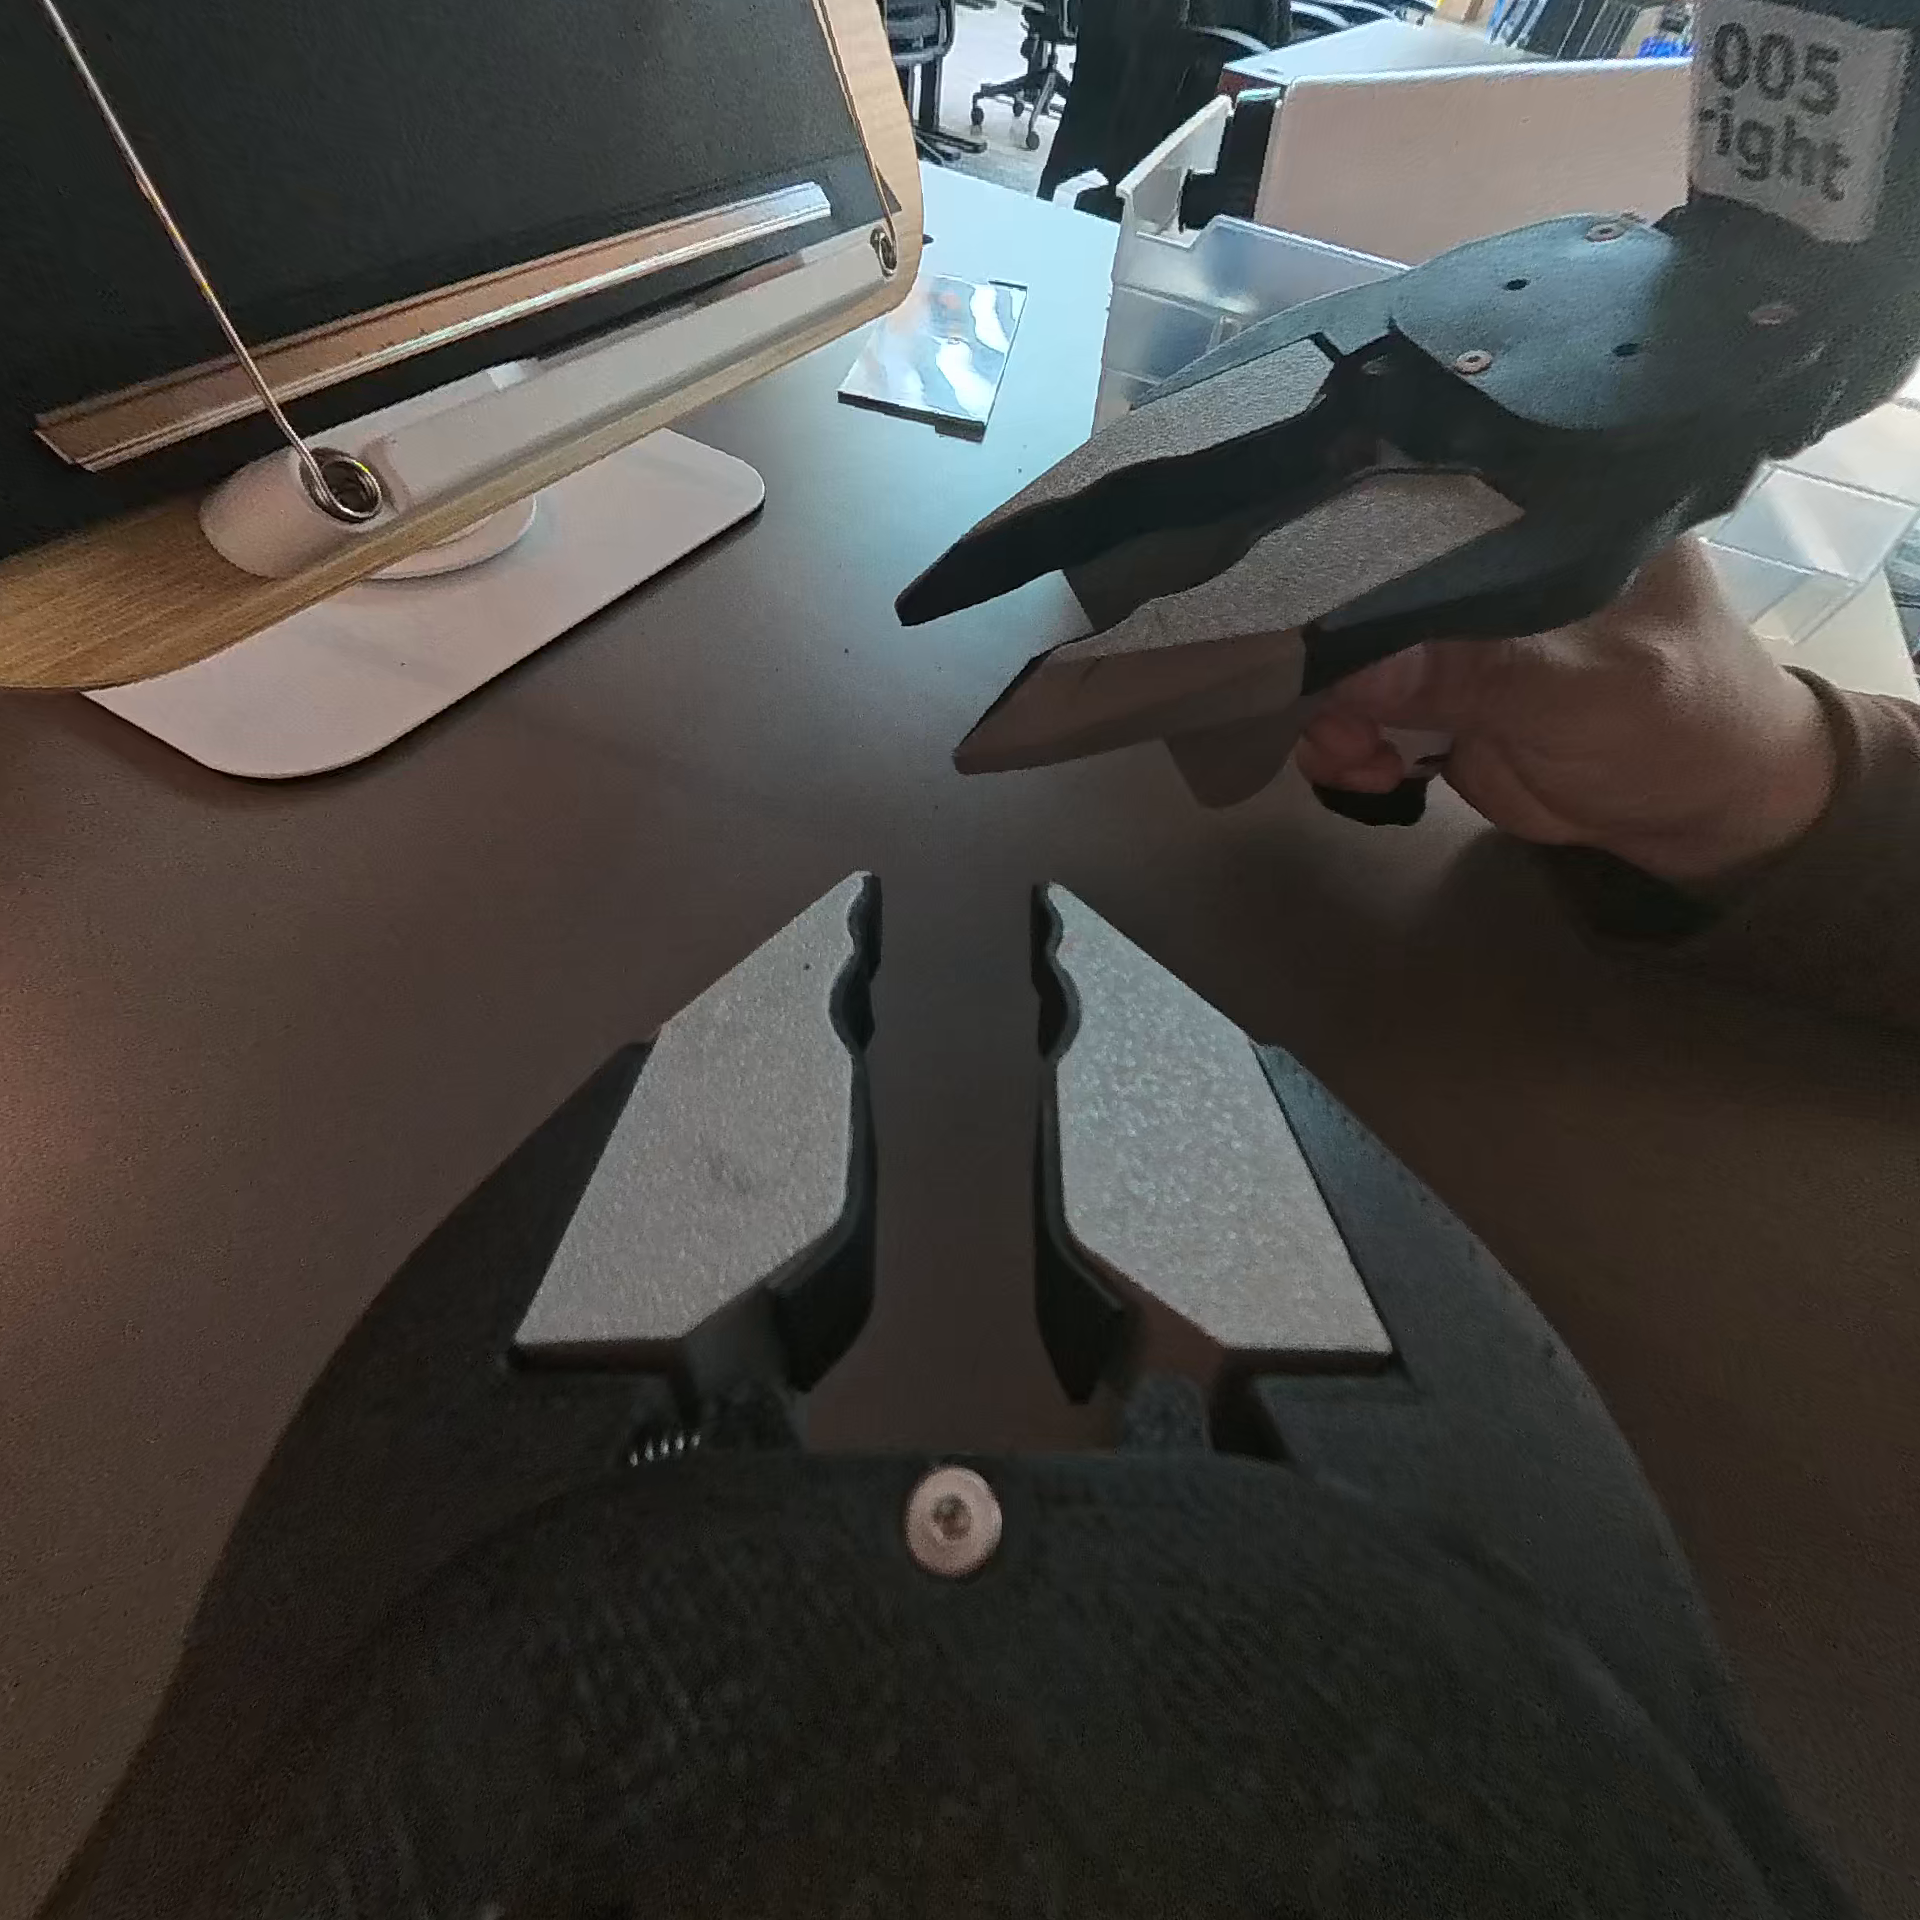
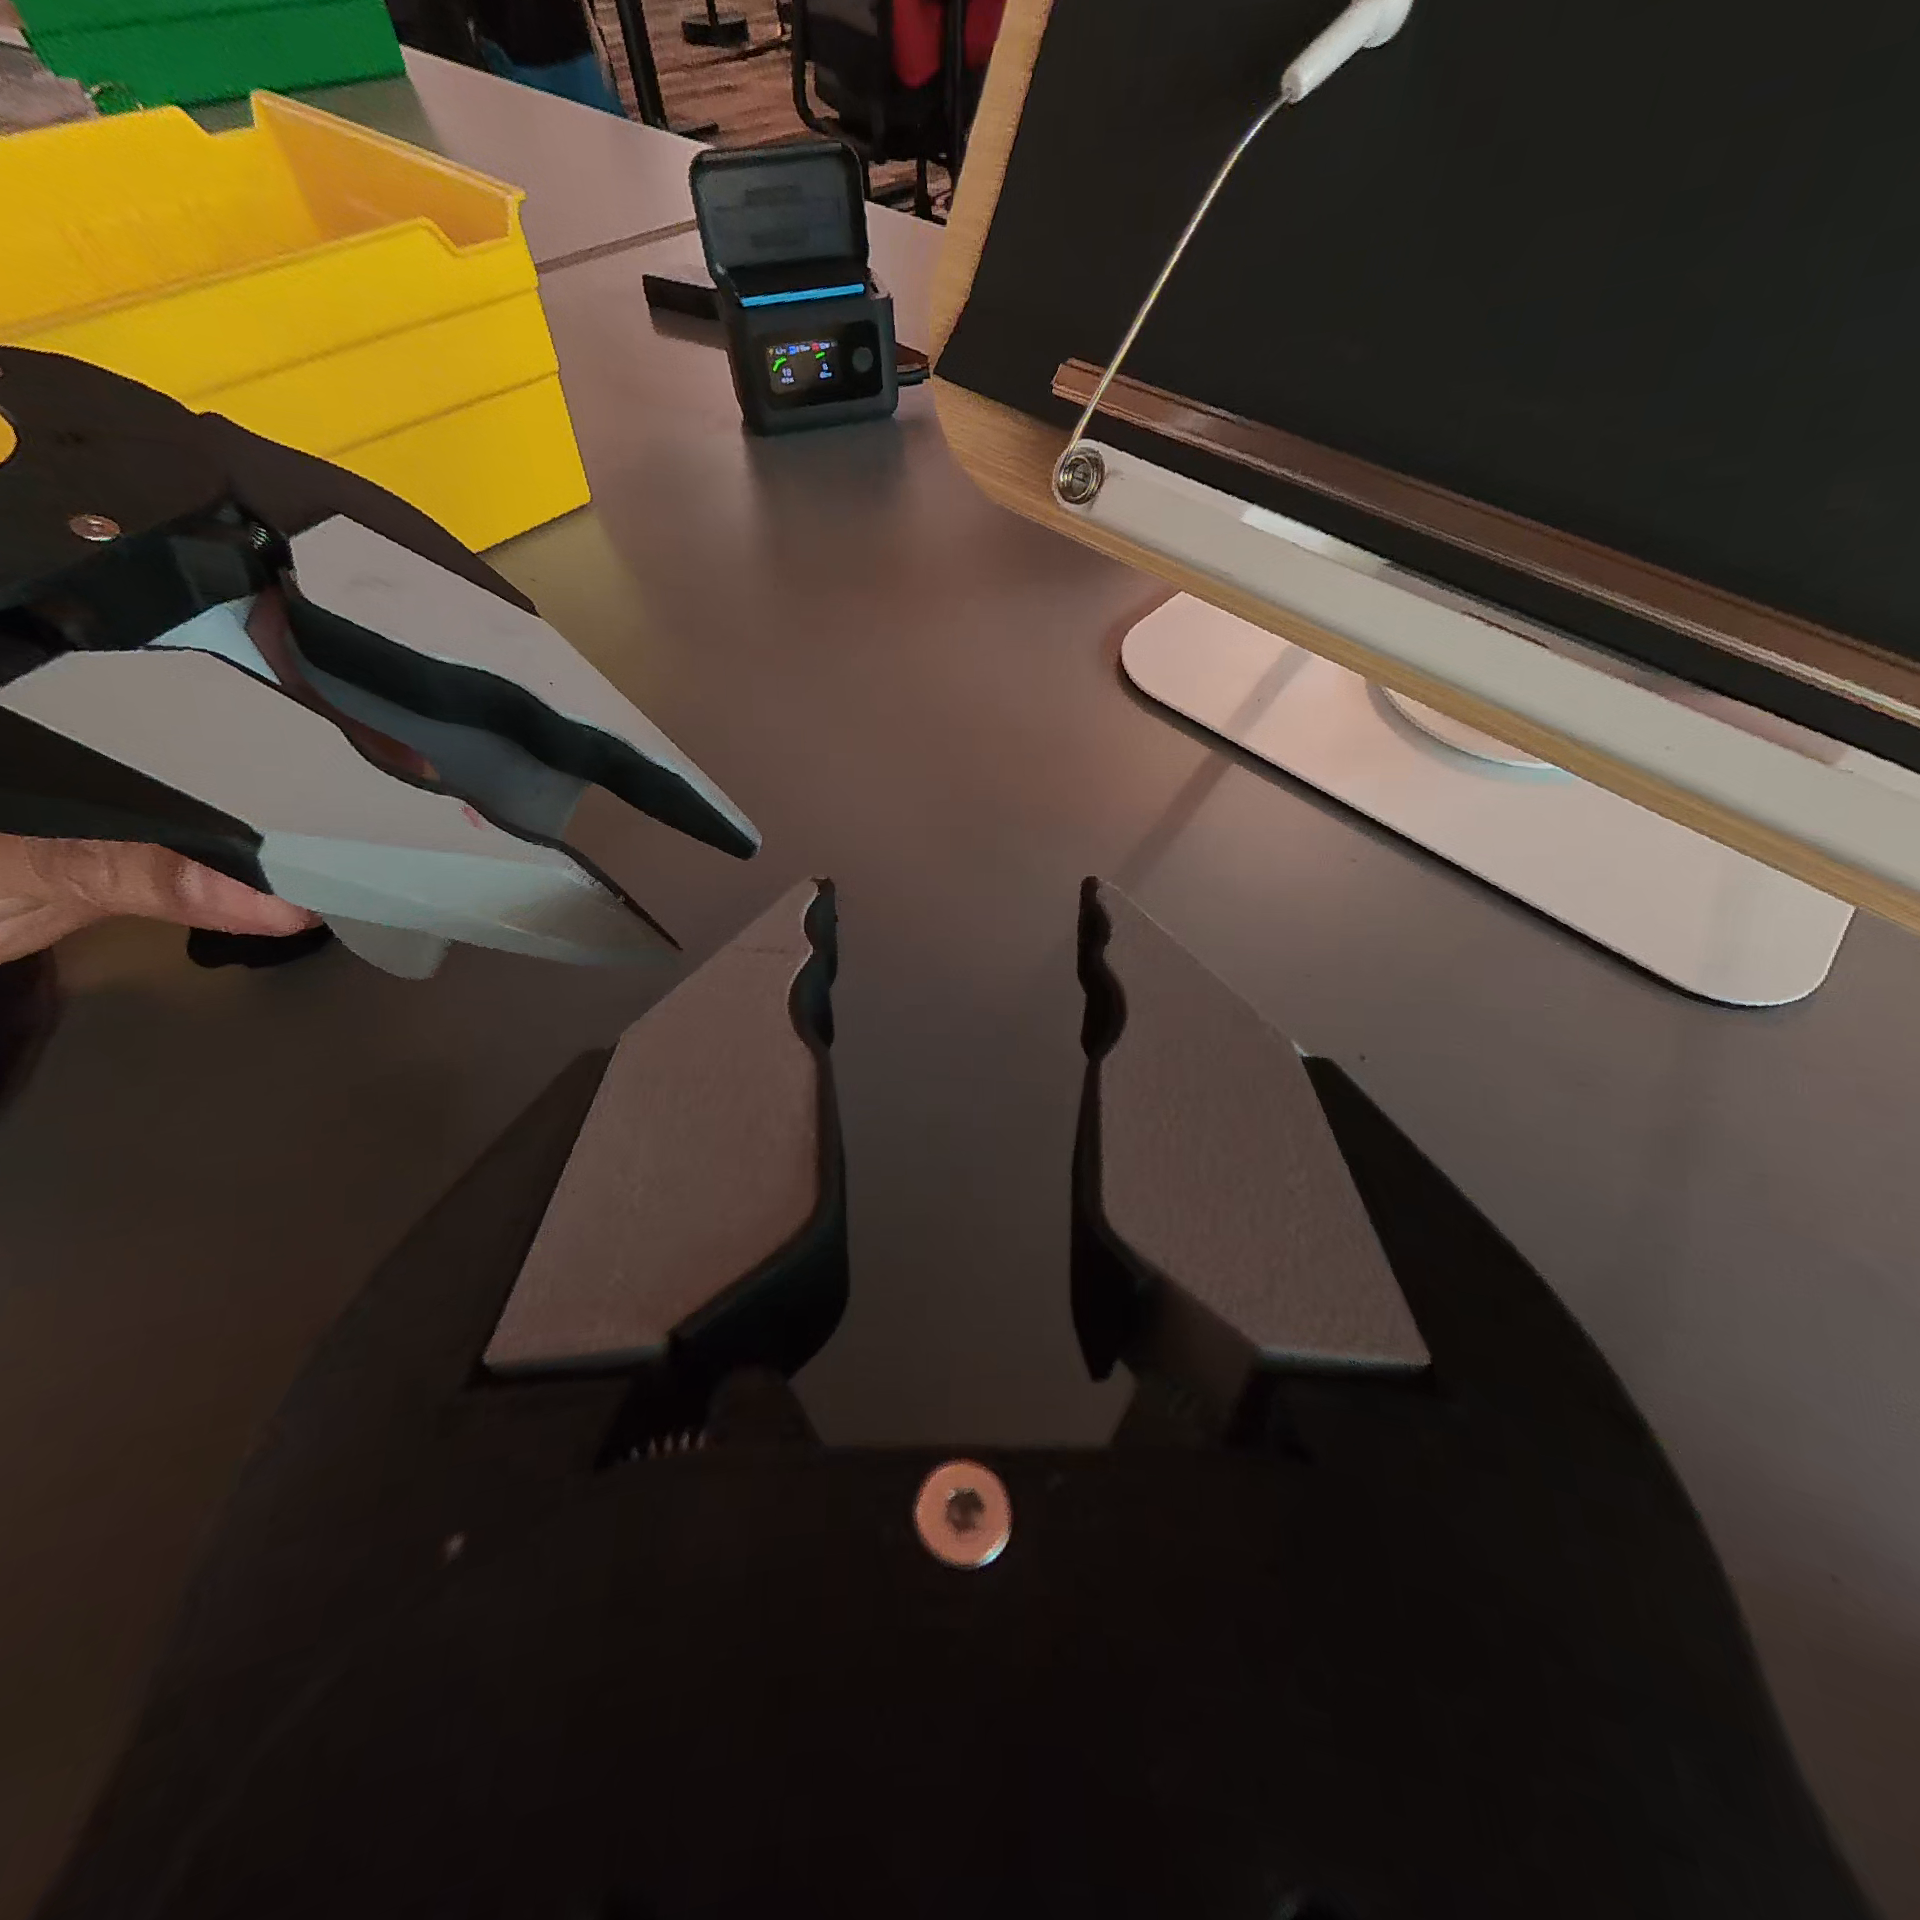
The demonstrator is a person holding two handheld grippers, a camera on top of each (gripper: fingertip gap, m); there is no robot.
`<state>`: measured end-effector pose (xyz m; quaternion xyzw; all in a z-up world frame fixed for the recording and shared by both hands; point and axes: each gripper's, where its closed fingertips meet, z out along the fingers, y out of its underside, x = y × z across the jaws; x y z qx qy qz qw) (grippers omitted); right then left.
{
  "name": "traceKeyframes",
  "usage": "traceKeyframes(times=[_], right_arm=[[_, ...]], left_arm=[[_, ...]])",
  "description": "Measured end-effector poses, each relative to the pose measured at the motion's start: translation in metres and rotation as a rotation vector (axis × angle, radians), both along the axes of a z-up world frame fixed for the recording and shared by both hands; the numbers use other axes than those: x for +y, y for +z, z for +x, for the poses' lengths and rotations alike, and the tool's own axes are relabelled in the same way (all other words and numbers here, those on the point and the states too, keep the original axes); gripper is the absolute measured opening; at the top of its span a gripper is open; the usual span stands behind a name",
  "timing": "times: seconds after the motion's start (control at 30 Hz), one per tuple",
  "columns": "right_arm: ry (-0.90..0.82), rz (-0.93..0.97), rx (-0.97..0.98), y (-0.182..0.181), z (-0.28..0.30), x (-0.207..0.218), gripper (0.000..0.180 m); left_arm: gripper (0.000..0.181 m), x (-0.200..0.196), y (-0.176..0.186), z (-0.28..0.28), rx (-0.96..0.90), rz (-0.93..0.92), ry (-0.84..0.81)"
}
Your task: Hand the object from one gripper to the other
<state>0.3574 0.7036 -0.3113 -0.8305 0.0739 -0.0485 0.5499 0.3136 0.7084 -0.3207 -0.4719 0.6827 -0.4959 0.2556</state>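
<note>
Hovering over the dark worktop point(image 1: 520, 1039), the left hand-held gripper point(image 1: 956, 914) has its 2 grey-padded fingers point(image 1: 727, 1143) spread, with only bare worktop showing in the gap. The right hand-held gripper point(image 2: 956, 904) is likewise spread and holds nothing. In the left wrist view the right hand-held gripper point(image 1: 940, 675) comes in from the upper right, turned on its side, a person's hand point(image 1: 1558, 727) wrapped round its grip. In the right wrist view the left hand-held gripper point(image 2: 717, 894) enters from the left, its tips just beside the right one's left fingertip point(image 2: 810, 914); whether they touch cannot be told. No object for the handover shows between either pair of fingers, and none can be picked out on the worktop between them.

A wood-edged black board point(image 1: 416, 208) on a white stand base point(image 1: 416, 665) stands to one side, with a thin metal wire arm point(image 1: 208, 270) pinned at its lower ledge. Farther off sit yellow bins point(image 2: 312, 343), a small dark device with a lit screen point(image 2: 805, 332), a flat reflective card point(image 1: 935, 353) and clear plastic drawers point(image 1: 1195, 281).
</note>
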Motion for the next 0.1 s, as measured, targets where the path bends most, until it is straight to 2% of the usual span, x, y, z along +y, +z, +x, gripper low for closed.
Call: traceKeyframes(times=[0.1], right_arm=[[-0.003, -0.007, 0.006, -0.0022, 0.0006, 0.0, 0.044]], left_arm=[[0.025, 0.0001, -0.0007, 0.0, 0.002, 0.005, -0.001]])
